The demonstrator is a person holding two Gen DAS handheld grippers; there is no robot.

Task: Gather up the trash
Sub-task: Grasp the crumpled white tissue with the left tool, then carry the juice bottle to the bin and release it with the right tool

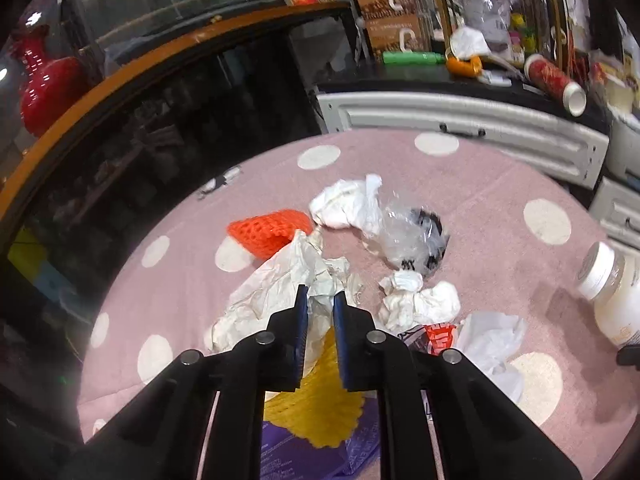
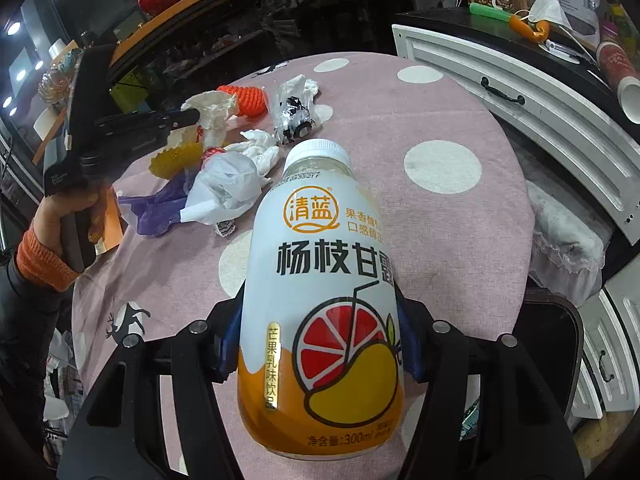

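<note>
Trash lies on a round table with a pink polka-dot cloth (image 1: 480,184). My left gripper (image 1: 321,300) is shut on a crumpled white paper (image 1: 280,280) and holds it above a yellow foam net (image 1: 320,400); it also shows in the right wrist view (image 2: 192,117). An orange foam net (image 1: 268,232), white tissues (image 1: 348,204), a clear plastic bag with a dark thing inside (image 1: 416,236) and more tissue (image 1: 420,300) lie beyond. My right gripper (image 2: 320,332) is shut on a white and orange drink bottle (image 2: 320,300), which also shows in the left wrist view (image 1: 612,292).
A purple wrapper (image 2: 156,208) and a white plastic bag (image 2: 224,188) lie near the table's left edge. A white cabinet (image 1: 460,116) with clutter on top stands behind the table. A dark glass case (image 1: 160,120) and a red vase (image 1: 44,80) stand to the left.
</note>
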